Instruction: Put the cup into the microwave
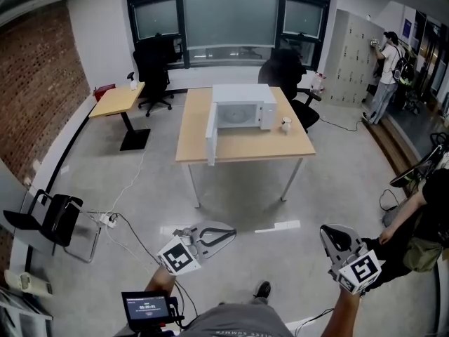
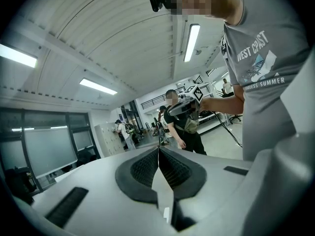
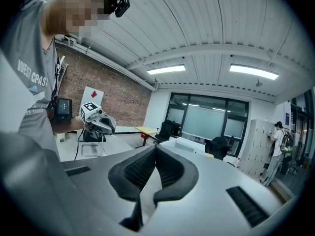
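Note:
A small white cup (image 1: 285,124) stands on the wooden table (image 1: 245,147), just right of the white microwave (image 1: 242,107). The microwave's door (image 1: 210,133) hangs open to the left. Both grippers are held far in front of the table, low over the floor. My left gripper (image 1: 229,234) is shut and empty, its dark pads (image 2: 147,167) pressed together. My right gripper (image 1: 330,233) is also shut with nothing in it, its pads (image 3: 139,167) touching. The right gripper view shows the microwave (image 3: 186,144) in the distance.
A second desk (image 1: 118,98) and black office chairs (image 1: 154,69) stand at the back left. A black folding chair (image 1: 59,220) and floor cables (image 1: 116,223) lie at the left. Grey lockers (image 1: 351,55) with a person (image 1: 386,69) are at the back right; another person (image 1: 421,223) stands close on the right.

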A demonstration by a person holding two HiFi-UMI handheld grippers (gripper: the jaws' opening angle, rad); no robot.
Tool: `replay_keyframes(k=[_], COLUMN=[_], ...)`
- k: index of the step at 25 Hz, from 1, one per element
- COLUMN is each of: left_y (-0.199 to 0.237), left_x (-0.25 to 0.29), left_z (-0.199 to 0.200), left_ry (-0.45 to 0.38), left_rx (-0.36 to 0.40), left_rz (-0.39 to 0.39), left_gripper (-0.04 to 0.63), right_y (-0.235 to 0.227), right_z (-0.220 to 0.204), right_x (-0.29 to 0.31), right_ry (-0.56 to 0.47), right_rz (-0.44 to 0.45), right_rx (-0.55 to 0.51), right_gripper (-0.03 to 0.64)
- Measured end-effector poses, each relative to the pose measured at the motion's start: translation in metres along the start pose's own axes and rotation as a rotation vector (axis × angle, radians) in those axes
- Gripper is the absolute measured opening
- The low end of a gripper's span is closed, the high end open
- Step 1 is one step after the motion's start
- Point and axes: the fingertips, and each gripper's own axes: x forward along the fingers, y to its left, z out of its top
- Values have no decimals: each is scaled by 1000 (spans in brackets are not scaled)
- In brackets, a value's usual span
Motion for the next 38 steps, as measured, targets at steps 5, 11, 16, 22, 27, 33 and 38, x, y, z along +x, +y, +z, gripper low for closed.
replay_keyframes(k=[5, 11, 16, 22, 27, 33, 38], left_y=[6, 14, 40, 84, 117, 148, 166], left_x=[3, 19, 45, 96, 149, 209, 240], left_z=[-5, -12, -25, -48, -51, -54, -62], left_ry=[13, 19, 57, 99, 106, 106, 124], left_rx=[-1, -99, -49, -43, -31, -34, -45], left_rz=[-5, 25, 16, 45, 76, 105, 78], left_gripper=[21, 21, 21, 21, 21, 21, 21], right_y=[-7, -28, -60, -124, -184, -243, -283], right_z=[0, 0, -11, -38, -47, -58, -68], right_x=[5, 11, 38, 83, 105, 129, 148], right_ry=[-3, -44, -46, -57, -74, -87, -85], right_rz=[6, 14, 39, 89, 126, 180, 176], right_rx=[14, 24, 33, 48, 31, 10, 25], right_gripper=[18, 20, 20, 20, 20, 20, 20])
